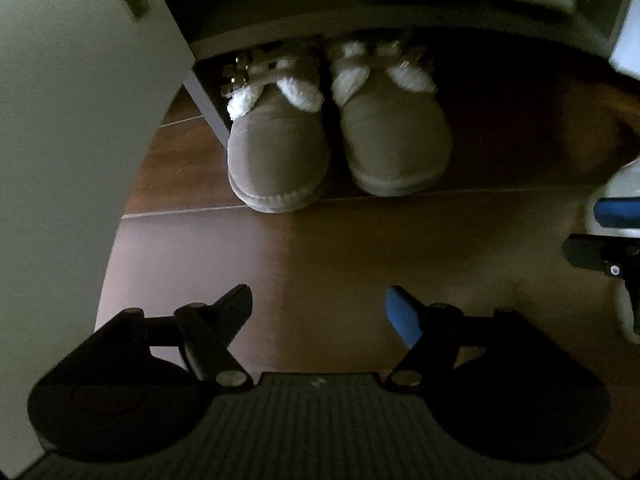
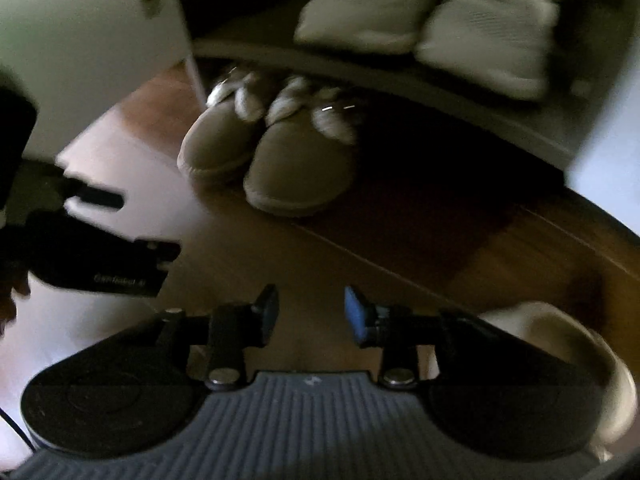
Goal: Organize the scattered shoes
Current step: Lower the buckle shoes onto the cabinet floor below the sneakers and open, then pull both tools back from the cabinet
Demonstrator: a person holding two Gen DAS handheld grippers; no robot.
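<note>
We list: fur-lined boots paired under shelf's front edge, toes toward left gripper, jaws wide, empty; right gripper, narrower, empty.

A: Left gripper — finish?
B: Black body, ribbed grey plate, two silver pivot screws; one finger padded blue, the other black.
A: Right gripper?
B: Same build — blue pad, black pad, thin black cable at its left edge.
</note>
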